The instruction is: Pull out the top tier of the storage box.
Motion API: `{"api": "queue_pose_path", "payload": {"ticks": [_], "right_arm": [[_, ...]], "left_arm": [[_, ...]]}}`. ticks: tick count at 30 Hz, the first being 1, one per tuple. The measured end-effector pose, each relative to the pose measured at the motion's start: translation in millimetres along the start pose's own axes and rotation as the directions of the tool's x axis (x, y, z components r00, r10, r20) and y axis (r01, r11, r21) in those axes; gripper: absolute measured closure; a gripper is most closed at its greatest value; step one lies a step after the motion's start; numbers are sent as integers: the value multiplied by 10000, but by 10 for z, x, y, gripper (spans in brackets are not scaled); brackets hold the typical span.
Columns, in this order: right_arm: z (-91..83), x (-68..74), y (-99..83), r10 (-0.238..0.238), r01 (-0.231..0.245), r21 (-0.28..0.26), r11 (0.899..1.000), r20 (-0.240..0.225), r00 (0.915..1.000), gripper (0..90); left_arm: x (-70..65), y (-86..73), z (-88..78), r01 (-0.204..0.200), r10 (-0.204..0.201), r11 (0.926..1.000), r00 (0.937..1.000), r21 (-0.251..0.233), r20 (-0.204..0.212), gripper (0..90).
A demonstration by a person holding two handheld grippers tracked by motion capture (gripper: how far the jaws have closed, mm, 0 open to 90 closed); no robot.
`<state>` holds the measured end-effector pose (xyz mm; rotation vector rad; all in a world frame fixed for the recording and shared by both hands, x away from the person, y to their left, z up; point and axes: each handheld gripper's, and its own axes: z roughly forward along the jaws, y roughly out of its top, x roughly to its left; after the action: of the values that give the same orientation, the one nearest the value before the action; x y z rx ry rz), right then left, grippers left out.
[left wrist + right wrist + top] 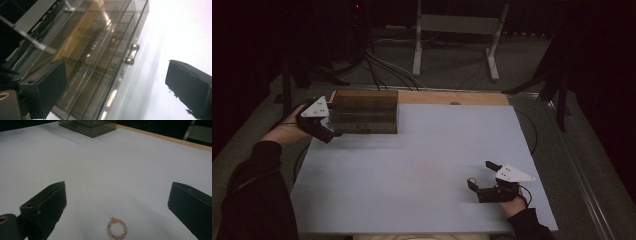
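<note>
My right gripper (479,176) sits lower right of the high view, jaws spread, pink bead bracelet (116,228) lying flat between them on the white table (422,165). My left gripper (332,131), upper left, is spread too, at the smoked box (364,114) corner.

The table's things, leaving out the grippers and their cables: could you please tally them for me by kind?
Smoky clear box with a small metal handle, at the table's far left: 1
Pink bead bracelet, flat on the white tabletop between the right gripper's open jaws: 1
Total: 2
</note>
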<state>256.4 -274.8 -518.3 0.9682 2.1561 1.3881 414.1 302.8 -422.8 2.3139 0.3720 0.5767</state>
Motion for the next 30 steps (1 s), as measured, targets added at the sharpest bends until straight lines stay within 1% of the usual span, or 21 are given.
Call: {"api": "queue_pose_path", "payload": {"ticks": [2,4,5,6,7,10,11,13,14,15,16,17,18,19,20,22,23,26,27,29,30], "right_arm": [[1,-1,1,-1,1,6,10000,48,10000,25],[-2,-2,0,22,-21,-23,10000,52,10000,25],[-2,-2,0,22,-21,-23,10000,52,10000,25],[2,-2,-5,41,-41,14,10000,39,10000,25],[4,0,-6,43,-43,30,10000,40,10000,25],[2,2,-5,42,-42,8,10000,30,10000,25],[-3,0,-6,29,-29,-18,10000,13,10000,25],[-9,-2,-6,23,-23,-103,9999,-34,10000,25],[-12,-2,-5,0,0,-111,9999,-1,10000,25],[-12,-2,-5,0,0,-111,9999,-1,10000,25],[-16,-6,-8,29,-29,-123,9999,-29,10000,25],[-16,-6,-8,29,-29,-123,9999,-29,10000,25],[-19,-10,-8,61,-61,-151,9999,-37,10000,25],[-21,-9,-7,97,-98,-169,9998,-42,9999,25],[-21,-10,-6,84,-84,-157,9998,-25,10000,25],[-18,-11,-9,45,-45,-141,9999,-33,10000,25],[-19,-10,-9,28,-28,-134,9999,-21,10000,25],[-21,-8,-8,31,-31,-137,9999,-17,10000,25],[-25,-10,-9,31,-31,-135,9999,-3,10000,25],[-28,-10,-10,46,-46,-132,9999,13,10000,25],[-28,-11,-10,50,-50,-133,9999,11,10000,25]], "left_arm": [[22,-4,-5,180,-176,9995,9997,-247,190,44],[37,1,5,438,-425,9987,9979,-255,483,50],[37,1,5,438,-425,9987,9979,-255,483,56],[55,-3,24,658,-637,9975,9951,-257,757,59],[63,-9,43,761,-743,9969,9939,-185,820,59],[77,-34,86,837,-832,9965,9929,-14,851,59],[87,-62,129,1019,-1033,9946,9905,199,909,55],[90,-88,168,928,-956,9950,9921,375,812,61],[97,-97,182,1035,-1066,9939,9903,380,892,63],[97,-97,182,1035,-1066,9939,9903,380,892,76],[111,-110,199,1202,-1226,9923,9875,298,993,108],[111,-110,199,1202,-1226,9923,9875,298,993,165],[105,-114,211,1201,-1213,9926,9898,200,745,175],[106,-119,219,1175,-1188,9928,9902,218,737,202],[103,-122,225,1034,-1047,9943,9931,267,533,253],[116,-139,242,919,-941,9949,9940,408,558,314],[120,-148,251,853,-876,9950,9951,521,448,349],[137,-173,268,689,-726,9955,9959,656,548,446],[145,-195,292,497,-552,9954,9963,817,663,497],[144,-200,320,302,-377,9946,9965,993,741,533],[148,-201,331,267,-356,9949,9953,977,902,567]]}}
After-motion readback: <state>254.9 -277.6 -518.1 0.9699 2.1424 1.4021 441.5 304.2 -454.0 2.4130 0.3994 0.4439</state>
